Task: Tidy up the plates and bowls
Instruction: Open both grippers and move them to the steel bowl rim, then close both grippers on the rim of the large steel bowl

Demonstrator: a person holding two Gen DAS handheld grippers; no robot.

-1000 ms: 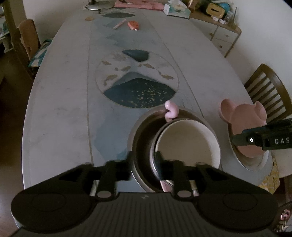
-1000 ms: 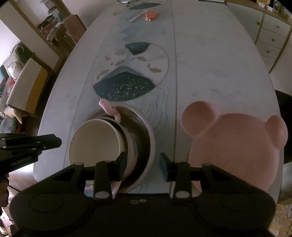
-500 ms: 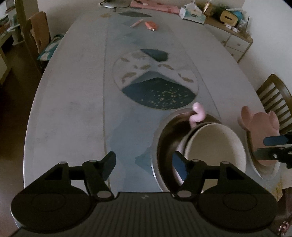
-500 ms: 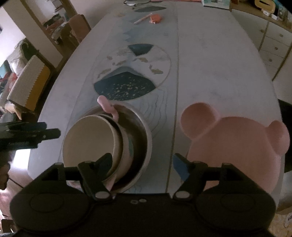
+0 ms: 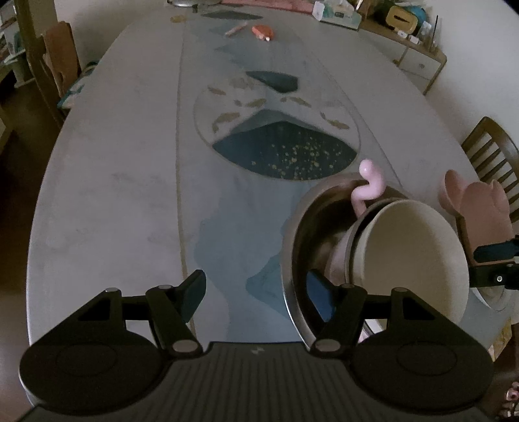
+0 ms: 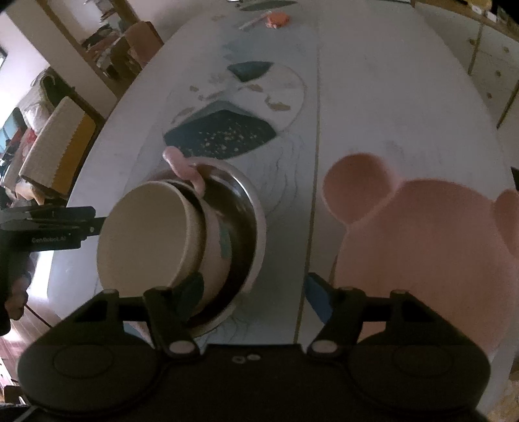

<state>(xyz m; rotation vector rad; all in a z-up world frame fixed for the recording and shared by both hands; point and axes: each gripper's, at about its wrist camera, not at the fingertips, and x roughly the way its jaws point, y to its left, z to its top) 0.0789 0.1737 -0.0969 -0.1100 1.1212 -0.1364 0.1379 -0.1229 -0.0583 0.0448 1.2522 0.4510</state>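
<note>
Both grippers, left (image 5: 256, 300) and right (image 6: 253, 297), level, fingers spread, empty.

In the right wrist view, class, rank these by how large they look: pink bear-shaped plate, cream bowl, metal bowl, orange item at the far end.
1. Pink bear-shaped plate, nearest the camera, so unsure
2. Metal bowl and cream bowl: too alike to rank
3. Orange item, smallest, but farthest
</note>
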